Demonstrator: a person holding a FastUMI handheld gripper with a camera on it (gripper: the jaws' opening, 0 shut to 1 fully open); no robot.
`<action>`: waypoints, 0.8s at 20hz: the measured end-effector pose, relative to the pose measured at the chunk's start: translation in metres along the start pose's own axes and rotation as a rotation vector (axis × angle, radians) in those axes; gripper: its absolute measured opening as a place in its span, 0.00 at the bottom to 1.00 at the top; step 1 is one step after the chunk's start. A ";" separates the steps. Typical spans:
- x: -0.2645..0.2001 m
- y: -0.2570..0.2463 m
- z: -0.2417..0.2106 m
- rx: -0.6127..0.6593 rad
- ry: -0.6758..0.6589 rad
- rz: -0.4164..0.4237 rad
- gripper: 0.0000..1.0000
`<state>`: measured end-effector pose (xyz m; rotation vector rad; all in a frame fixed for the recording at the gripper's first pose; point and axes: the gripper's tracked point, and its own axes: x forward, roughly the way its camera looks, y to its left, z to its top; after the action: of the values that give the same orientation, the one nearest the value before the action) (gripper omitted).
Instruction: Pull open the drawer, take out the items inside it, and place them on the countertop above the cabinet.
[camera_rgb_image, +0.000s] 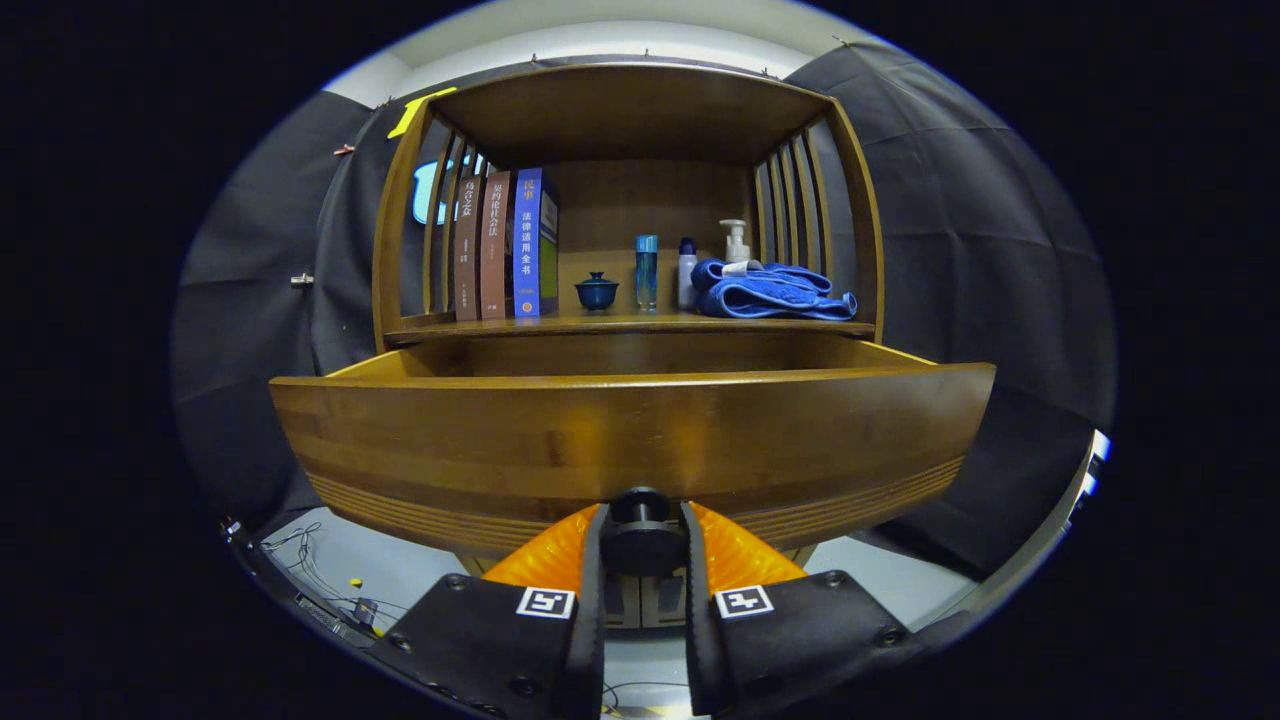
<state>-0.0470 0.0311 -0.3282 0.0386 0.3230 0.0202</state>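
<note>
Tool (641, 545) clamps the drawer (630, 440) knob (640, 505); books (505, 245), towel (775, 292) on the countertop (630, 325).

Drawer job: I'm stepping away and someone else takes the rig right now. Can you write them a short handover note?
Tool: shut on the knob of the drawer, one finger each side.
Drawer: pulled well out from under the countertop; its front hides the inside from this low angle, so the contents can't be told.
Countertop: already carries books, a small lidded cup, bottles and a blue towel; the bare stretch is around the cup.
Done: drawer opened.
Left: let go of the knob, lift over the drawer front, take out whatever is inside, and set it on the countertop.
</note>
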 end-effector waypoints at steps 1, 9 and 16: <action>-0.002 0.001 -0.002 0.005 0.000 0.006 0.37; -0.007 0.000 -0.005 0.011 -0.005 0.007 0.37; -0.042 -0.002 0.016 0.009 0.019 -0.035 1.00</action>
<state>-0.0821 0.0271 -0.3002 0.0413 0.3429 -0.0153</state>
